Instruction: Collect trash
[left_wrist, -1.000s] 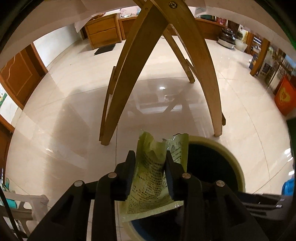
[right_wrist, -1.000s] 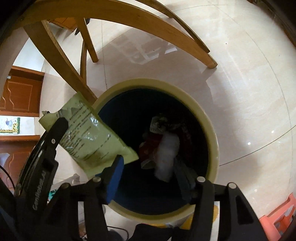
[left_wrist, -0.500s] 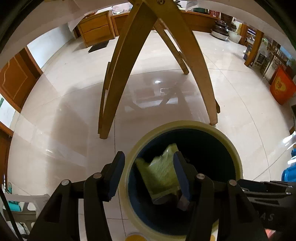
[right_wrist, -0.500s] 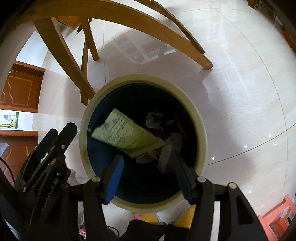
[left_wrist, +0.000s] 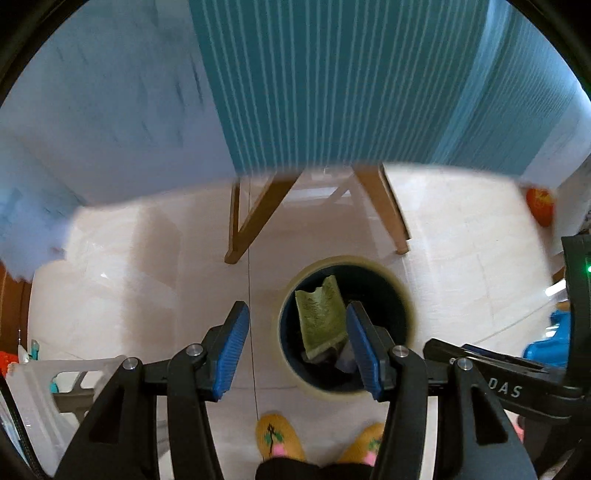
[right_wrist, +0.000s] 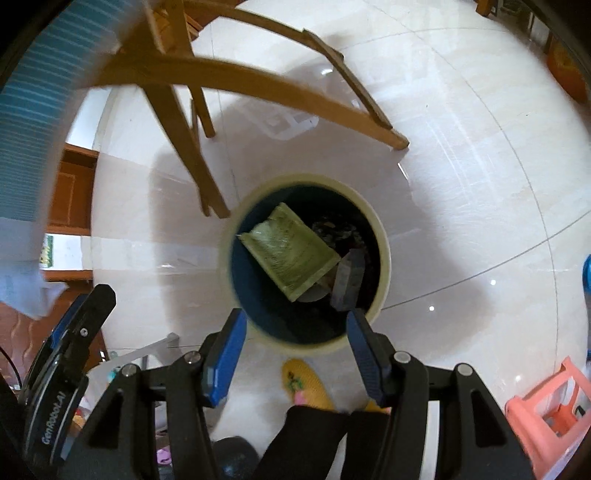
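A round bin with a cream rim stands on the tiled floor. A green wrapper lies inside it on top of other trash. My left gripper is open and empty, high above the bin's left side. My right gripper is open and empty, above the bin's near rim.
Wooden table legs stand behind the bin. A blue striped tablecloth hangs across the top of the left wrist view. The person's yellow slippers are near the bin. A pink stool is at right.
The left gripper opened and the green wrapper dropped into the bin. Both grippers have risen well above the bin, up to the tablecloth.
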